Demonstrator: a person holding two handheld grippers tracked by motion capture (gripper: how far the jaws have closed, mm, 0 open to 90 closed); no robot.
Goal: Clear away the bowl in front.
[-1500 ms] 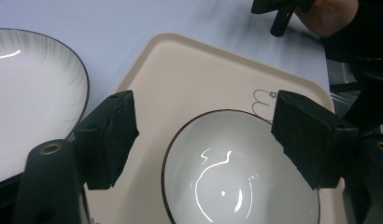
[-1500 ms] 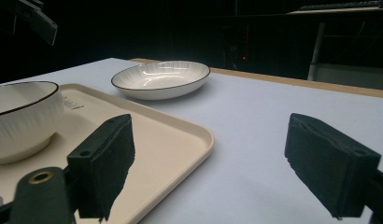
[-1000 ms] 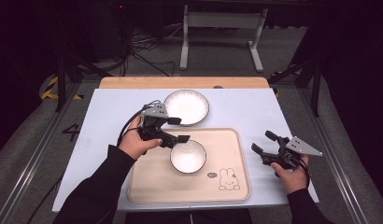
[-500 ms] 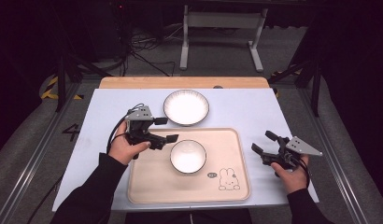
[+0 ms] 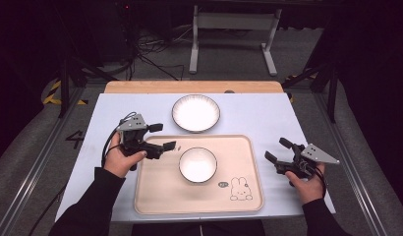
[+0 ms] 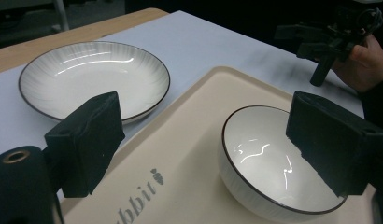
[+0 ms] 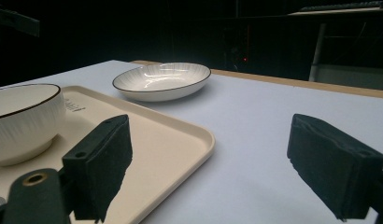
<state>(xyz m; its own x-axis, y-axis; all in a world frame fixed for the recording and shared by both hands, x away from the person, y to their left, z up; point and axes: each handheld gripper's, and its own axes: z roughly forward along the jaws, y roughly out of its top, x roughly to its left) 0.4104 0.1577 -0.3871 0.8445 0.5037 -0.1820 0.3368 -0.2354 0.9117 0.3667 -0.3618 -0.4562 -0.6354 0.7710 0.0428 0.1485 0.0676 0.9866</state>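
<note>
A small white bowl (image 5: pixel 197 164) with a dark rim stands upright on a beige tray (image 5: pixel 155 191). Beyond the tray, a wide white plate (image 5: pixel 195 113) rests on the table. My left gripper (image 5: pixel 164 136) hovers at the tray's left edge, apart from the bowl; its jaws have just been opening and nothing is between them. In the left gripper view the gripper (image 6: pixel 208 140) frames the bowl (image 6: pixel 269 163), plate (image 6: pixel 94 77) and tray (image 6: pixel 180 154). My right gripper (image 5: pixel 276 149) stands open and empty to the right of the tray, and in its own view (image 7: pixel 217 163) looks across the tray corner (image 7: pixel 171 140).
The pale blue table top (image 5: pixel 258 118) has bare room on both sides of the tray. A wooden strip (image 5: pixel 189 87) runs along its far edge. A rabbit drawing (image 5: pixel 240 189) marks the tray's near right corner. The floor around is dark, with cables and a metal stand.
My left gripper drew back leftward from the bowl's rim to the tray's left edge and its jaws widened. The bowl stays on the tray. The right gripper kept still.
</note>
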